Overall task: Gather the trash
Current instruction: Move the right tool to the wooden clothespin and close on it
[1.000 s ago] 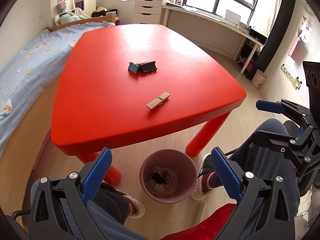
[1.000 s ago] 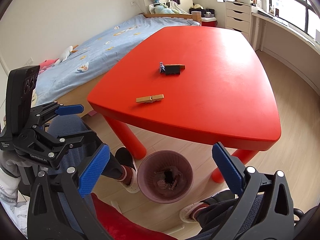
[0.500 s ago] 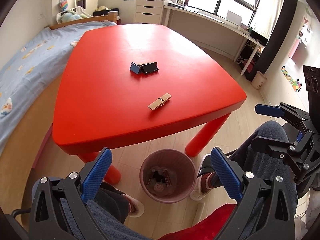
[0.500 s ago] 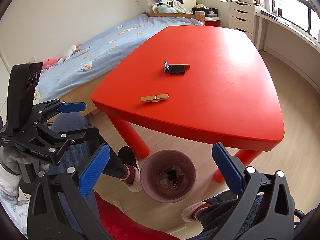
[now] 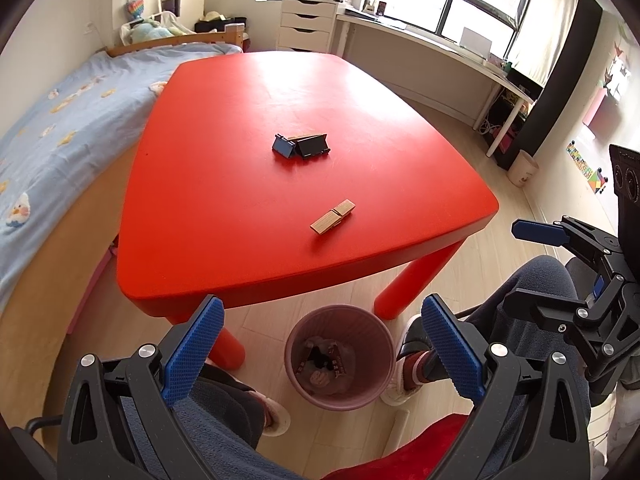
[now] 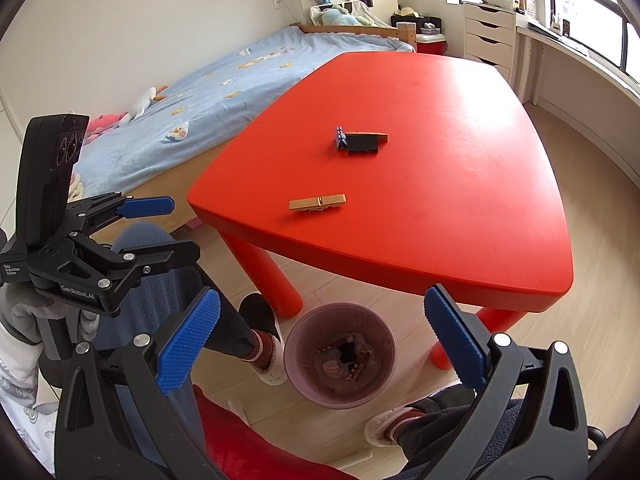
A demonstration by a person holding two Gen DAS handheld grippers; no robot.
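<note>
A pink waste bin (image 5: 339, 356) (image 6: 341, 356) with wrappers inside stands on the floor under the near edge of the red table (image 5: 248, 184) (image 6: 460, 184). On the table lie a wooden clothespin (image 5: 333, 222) (image 6: 317, 203) near the front and a blue binder clip (image 5: 284, 146) (image 6: 340, 138) touching a black binder clip (image 5: 313, 145) (image 6: 362, 143) in the middle. My left gripper (image 5: 320, 356) (image 6: 136, 236) is open above the bin, holding nothing. My right gripper (image 6: 322, 354) (image 5: 532, 264) is open too, also over the bin, with nothing between its fingers.
A bed (image 5: 52, 128) with a blue cover runs along the table's left side. Drawers (image 5: 306, 24) and a long desk (image 5: 420, 44) stand under the window at the back. The seated person's knees (image 5: 536, 304) and shoes (image 6: 264, 356) flank the bin.
Both grippers have risen and drawn back slightly, so the table and bin sit a little lower in view. Both stay open. The objects on the table have not moved.
</note>
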